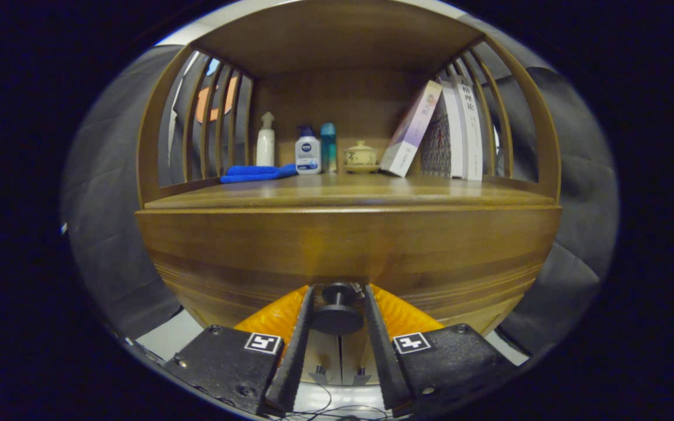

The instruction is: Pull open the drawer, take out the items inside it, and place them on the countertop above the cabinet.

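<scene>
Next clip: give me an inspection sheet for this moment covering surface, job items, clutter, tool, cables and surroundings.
Surface: wooden countertop, front part bare.
Job's things: drawer front looks closed; dark round knob between the fingers; contents hidden.
Clutter: at the back, blue cloth, white pump bottle, white lotion bottle, teal bottle, lidded teacup, leaning box, upright books.
Tool: tool fingers flank the knob; contact unclear.
Cables: thin wires below the tool.
Surroundings: slatted side rails, dark cloth wall.
</scene>
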